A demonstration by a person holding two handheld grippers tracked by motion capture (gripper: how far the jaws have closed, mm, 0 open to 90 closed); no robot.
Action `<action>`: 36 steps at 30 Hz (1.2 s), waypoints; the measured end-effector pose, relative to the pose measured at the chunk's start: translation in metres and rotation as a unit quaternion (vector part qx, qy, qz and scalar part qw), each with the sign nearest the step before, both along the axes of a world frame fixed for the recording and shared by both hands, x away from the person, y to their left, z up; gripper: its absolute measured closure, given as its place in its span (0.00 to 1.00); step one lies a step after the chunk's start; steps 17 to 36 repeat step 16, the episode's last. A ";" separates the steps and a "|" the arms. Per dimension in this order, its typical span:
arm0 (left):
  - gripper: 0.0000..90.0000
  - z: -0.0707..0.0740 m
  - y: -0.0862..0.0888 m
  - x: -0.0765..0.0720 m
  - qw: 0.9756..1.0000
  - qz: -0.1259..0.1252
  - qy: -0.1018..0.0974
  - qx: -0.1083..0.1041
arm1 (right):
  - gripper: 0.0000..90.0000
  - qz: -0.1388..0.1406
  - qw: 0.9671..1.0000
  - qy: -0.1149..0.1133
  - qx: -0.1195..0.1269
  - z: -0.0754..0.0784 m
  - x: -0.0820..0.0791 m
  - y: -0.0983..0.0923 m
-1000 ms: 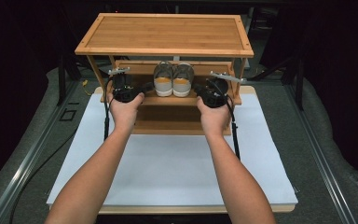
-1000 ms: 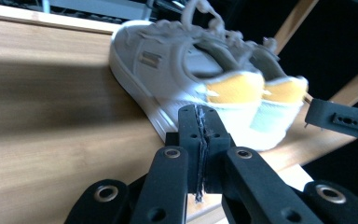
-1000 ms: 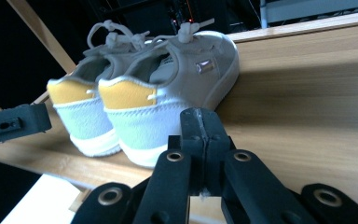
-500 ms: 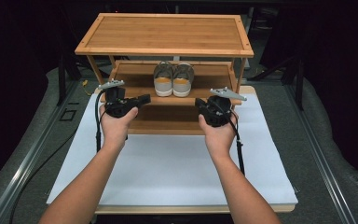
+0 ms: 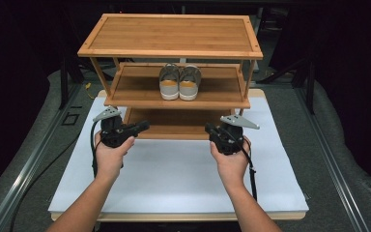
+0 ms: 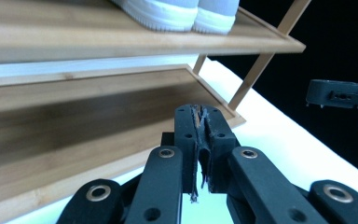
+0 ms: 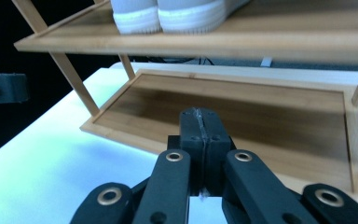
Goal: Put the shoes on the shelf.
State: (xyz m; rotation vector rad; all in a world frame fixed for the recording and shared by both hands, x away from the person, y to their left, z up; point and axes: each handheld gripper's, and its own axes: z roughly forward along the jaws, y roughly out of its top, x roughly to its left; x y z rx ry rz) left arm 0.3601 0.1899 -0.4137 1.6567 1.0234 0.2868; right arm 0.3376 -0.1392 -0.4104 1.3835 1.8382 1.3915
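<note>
White board [image 5: 174, 179] covers the table under a three-tier bamboo rack [image 5: 171, 36] whose long axis runs left to right, with dark floor all round. On the middle shelf stands a pair of grey shoes [image 5: 179, 82], white-soled with tan heel patches, side by side at the centre, heels toward the person and toes pointing away. The left gripper [image 5: 142, 127] and right gripper [image 5: 208, 129] hang over the open board just in front of the bare bottom shelf, well apart and both empty; the right's jaws are pressed together, the left's have just been opening to a thin slit.
</note>
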 end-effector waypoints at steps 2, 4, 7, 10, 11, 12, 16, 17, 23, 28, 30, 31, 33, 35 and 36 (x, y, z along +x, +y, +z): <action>0.95 -0.005 0.000 -0.005 1.000 -0.001 -0.003 0.015 | 1.00 0.002 1.000 0.005 -0.001 -0.008 -0.005 -0.003; 0.94 -0.010 -0.001 -0.010 1.000 -0.002 -0.008 0.027 | 1.00 0.000 1.000 0.006 -0.002 -0.017 -0.010 -0.006; 0.93 -0.020 0.000 -0.016 0.999 -0.006 -0.009 0.042 | 1.00 -0.003 1.000 0.007 -0.003 -0.026 -0.016 -0.009; 0.91 -0.031 0.000 -0.021 0.999 -0.008 -0.008 0.046 | 1.00 0.000 1.000 0.012 -0.002 -0.037 -0.023 -0.011; 0.91 -0.034 0.000 -0.022 0.999 -0.010 -0.008 0.048 | 1.00 0.001 1.000 0.014 -0.002 -0.040 -0.025 -0.011; 0.91 -0.037 0.000 -0.023 0.999 -0.011 -0.006 0.048 | 1.00 0.002 1.000 0.014 -0.004 -0.043 -0.027 -0.011; 0.89 -0.048 0.001 -0.025 0.999 -0.014 0.004 0.040 | 0.99 0.005 1.000 0.014 -0.010 -0.056 -0.036 -0.011; 0.89 -0.048 0.001 -0.025 0.999 -0.014 0.004 0.040 | 0.99 0.005 1.000 0.014 -0.010 -0.056 -0.036 -0.011; 0.89 -0.048 0.001 -0.025 0.999 -0.014 0.004 0.040 | 0.99 0.005 1.000 0.014 -0.010 -0.056 -0.036 -0.011; 0.89 -0.048 0.001 -0.025 0.999 -0.014 0.004 0.040 | 0.99 0.005 1.000 0.014 -0.010 -0.056 -0.036 -0.011; 0.89 -0.048 0.001 -0.025 0.999 -0.014 0.004 0.040 | 0.99 0.005 1.000 0.014 -0.010 -0.056 -0.036 -0.011; 0.89 -0.048 0.001 -0.025 0.999 -0.014 0.004 0.040 | 0.99 0.005 1.000 0.014 -0.010 -0.056 -0.036 -0.011; 0.89 -0.048 0.001 -0.025 0.999 -0.014 0.004 0.040 | 0.99 0.005 1.000 0.014 -0.010 -0.056 -0.036 -0.011; 0.89 -0.048 0.001 -0.025 0.999 -0.014 0.004 0.040 | 0.99 0.005 1.000 0.014 -0.010 -0.056 -0.036 -0.011; 0.89 -0.048 0.001 -0.025 0.999 -0.014 0.004 0.040 | 0.99 0.005 1.000 0.014 -0.010 -0.056 -0.036 -0.011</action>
